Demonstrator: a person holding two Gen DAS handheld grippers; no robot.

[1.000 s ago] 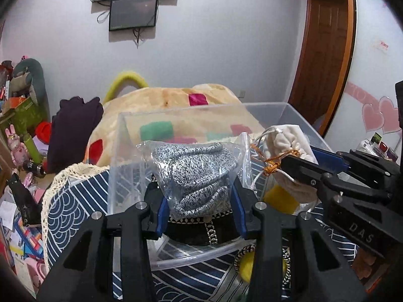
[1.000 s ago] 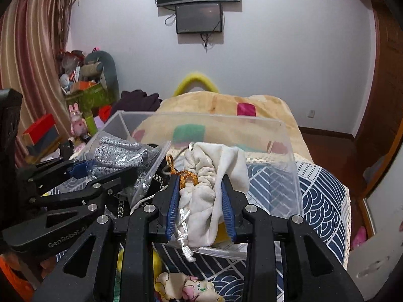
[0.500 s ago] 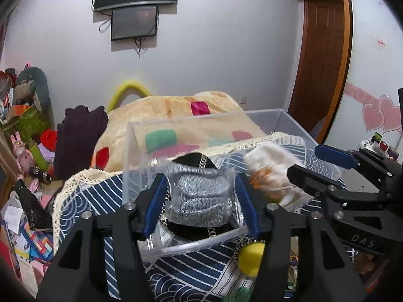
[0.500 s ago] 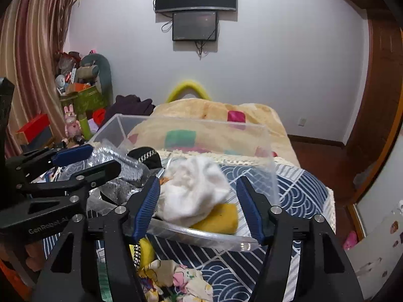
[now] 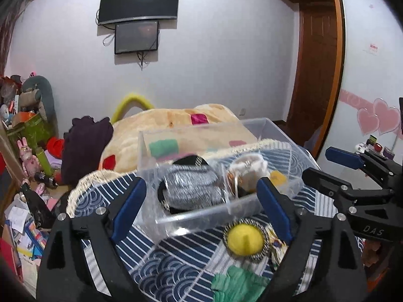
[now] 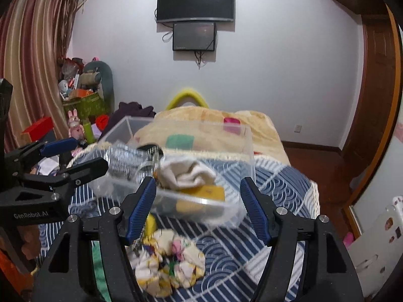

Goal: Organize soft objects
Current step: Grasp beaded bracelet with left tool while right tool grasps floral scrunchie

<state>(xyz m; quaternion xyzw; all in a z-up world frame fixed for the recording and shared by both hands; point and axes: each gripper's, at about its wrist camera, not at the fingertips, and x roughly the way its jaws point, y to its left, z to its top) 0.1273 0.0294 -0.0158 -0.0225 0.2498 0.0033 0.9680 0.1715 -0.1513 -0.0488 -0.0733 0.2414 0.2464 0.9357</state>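
A clear plastic bin [image 5: 201, 214] [image 6: 241, 136] stands on the blue patterned cloth. A grey knit item in a clear bag [image 5: 191, 188] [image 6: 126, 158] lies in its left part. A cream drawstring pouch [image 5: 248, 167] [image 6: 186, 173] lies in its right part beside a yellow item [image 6: 204, 192]. My left gripper [image 5: 201, 209] is open and empty, just short of the bin. My right gripper [image 6: 197, 207] is open and empty, also in front of the bin.
A yellow round item with a patterned rim [image 5: 244, 240], a green cloth [image 5: 236, 284] and a floral cloth bundle [image 6: 168, 261] lie on the cloth in front of the bin. A beige blanket [image 5: 176, 123] lies behind. Clutter fills the floor at left [image 5: 22, 201].
Both grippers opened and let go: the bagged grey knit and the cream pouch dropped into the bin. Both grippers then drew back from it.
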